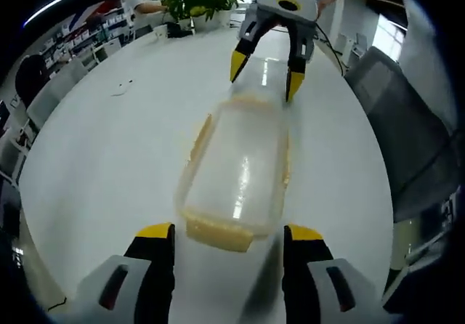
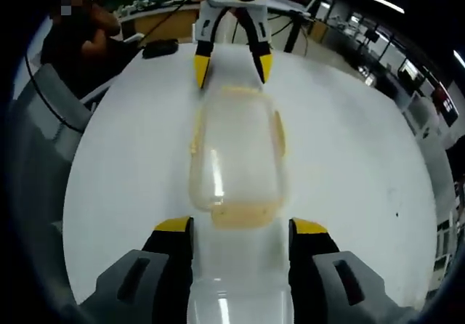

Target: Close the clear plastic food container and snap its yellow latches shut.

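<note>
A clear plastic food container (image 1: pixel 236 168) (image 2: pixel 236 157) lies lengthwise on the white table (image 1: pixel 102 157) (image 2: pixel 349 164) between my two grippers. It has yellow latches: one on the end (image 1: pixel 218 233) by my left gripper, one on the end (image 2: pixel 243 215) by my right gripper, and others along the long sides. A clear lid (image 2: pixel 240 288) (image 1: pixel 265 70) stretches from the far end, between the right jaws. My left gripper (image 1: pixel 229 233) (image 2: pixel 234 68) is open, its jaws on either side of the near end. My right gripper (image 2: pixel 241 229) (image 1: pixel 266 73) is open around the lid.
Potted plants (image 1: pixel 200 1) stand at the table's far edge, and a thin cable (image 1: pixel 122 86) lies on the left. Grey chairs (image 1: pixel 407 120) (image 2: pixel 43 120) stand beside the table. A person (image 2: pixel 87 33) sits past a black object (image 2: pixel 160 48) on the far edge.
</note>
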### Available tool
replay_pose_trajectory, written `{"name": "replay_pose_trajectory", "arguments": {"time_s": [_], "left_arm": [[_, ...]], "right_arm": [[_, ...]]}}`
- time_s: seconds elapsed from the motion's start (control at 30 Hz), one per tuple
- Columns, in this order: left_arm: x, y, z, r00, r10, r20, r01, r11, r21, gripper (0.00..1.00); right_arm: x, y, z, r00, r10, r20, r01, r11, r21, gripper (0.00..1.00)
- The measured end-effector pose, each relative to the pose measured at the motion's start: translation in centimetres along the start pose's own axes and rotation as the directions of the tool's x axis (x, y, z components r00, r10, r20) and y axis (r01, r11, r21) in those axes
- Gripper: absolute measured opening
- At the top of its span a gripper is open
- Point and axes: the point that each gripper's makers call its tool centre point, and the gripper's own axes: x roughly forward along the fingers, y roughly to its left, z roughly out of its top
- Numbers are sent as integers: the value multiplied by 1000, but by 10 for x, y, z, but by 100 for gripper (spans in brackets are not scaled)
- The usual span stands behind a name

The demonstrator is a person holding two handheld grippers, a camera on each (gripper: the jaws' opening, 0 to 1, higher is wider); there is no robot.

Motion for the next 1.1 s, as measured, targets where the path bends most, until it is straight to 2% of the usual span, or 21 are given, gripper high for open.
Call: {"name": "replay_pose_trajectory", "arguments": {"time_s": [0.17, 0.47, 0.93, 1.1], "left_arm": [[6, -3, -2, 999, -47, -15, 47, 998, 38, 55], [8, -2, -5, 995, -95, -33, 97, 993, 71, 53], [11, -3, -2, 991, -123, -43, 126, 988, 91, 47], [14, -7, -1, 989, -139, -49, 143, 984, 105, 46]], "right_arm": [[6, -2, -4, 1000, 15, -16, -15, 1000, -2, 50], [11, 0, 3, 999, 48, -20, -48, 999, -2, 49], [20, 3, -3, 992, 94, -78, -95, 995, -4, 48], [20, 5, -3, 991, 109, -76, -107, 994, 26, 47]]}}
